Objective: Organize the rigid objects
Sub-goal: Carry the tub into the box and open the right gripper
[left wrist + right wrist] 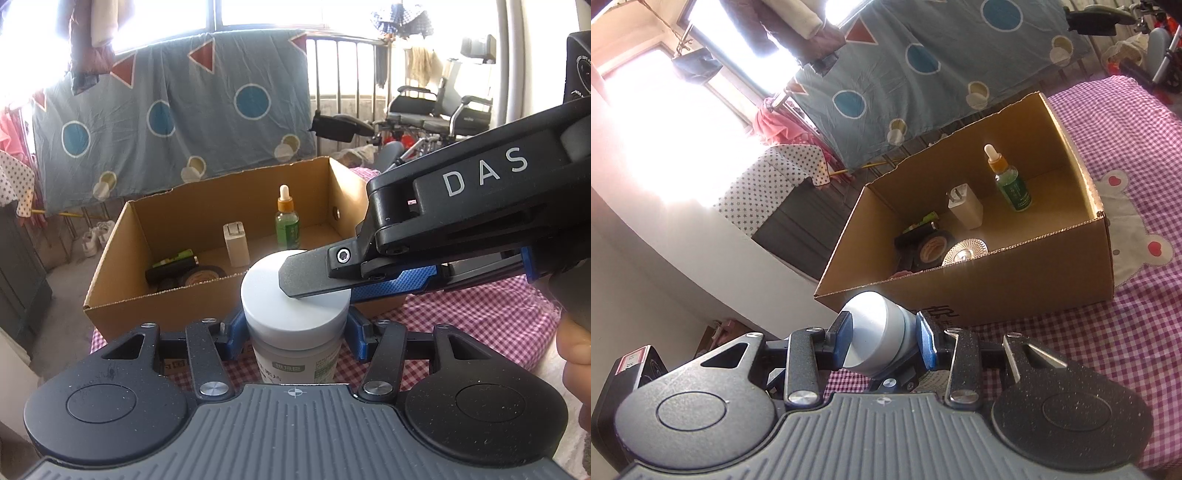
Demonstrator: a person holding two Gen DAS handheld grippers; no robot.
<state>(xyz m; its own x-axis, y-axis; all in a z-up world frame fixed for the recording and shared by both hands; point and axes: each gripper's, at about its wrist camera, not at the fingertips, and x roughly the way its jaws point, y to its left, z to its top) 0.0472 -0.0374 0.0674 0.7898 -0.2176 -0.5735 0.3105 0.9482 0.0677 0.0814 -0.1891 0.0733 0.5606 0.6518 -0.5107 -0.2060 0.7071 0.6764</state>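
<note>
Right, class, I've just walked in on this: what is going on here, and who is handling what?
A person holds a hand-held gripper in each hand. The left hand-held gripper clamps the body of a white jar, while the right hand-held gripper grips its lid. Behind it, on the checked cloth, an open cardboard box already holds a dropper bottle, a charger plug and tape rolls.

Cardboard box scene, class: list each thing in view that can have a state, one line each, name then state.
White jar: lid on, held off the checked cloth.
Left gripper: shut on the jar's body.
Right gripper: shut on the jar's lid.
Cardboard box: open at the top.
Dropper bottle: upright in the box, capped.
White charger: standing, prongs up.
Tape roll: lying flat.
</note>
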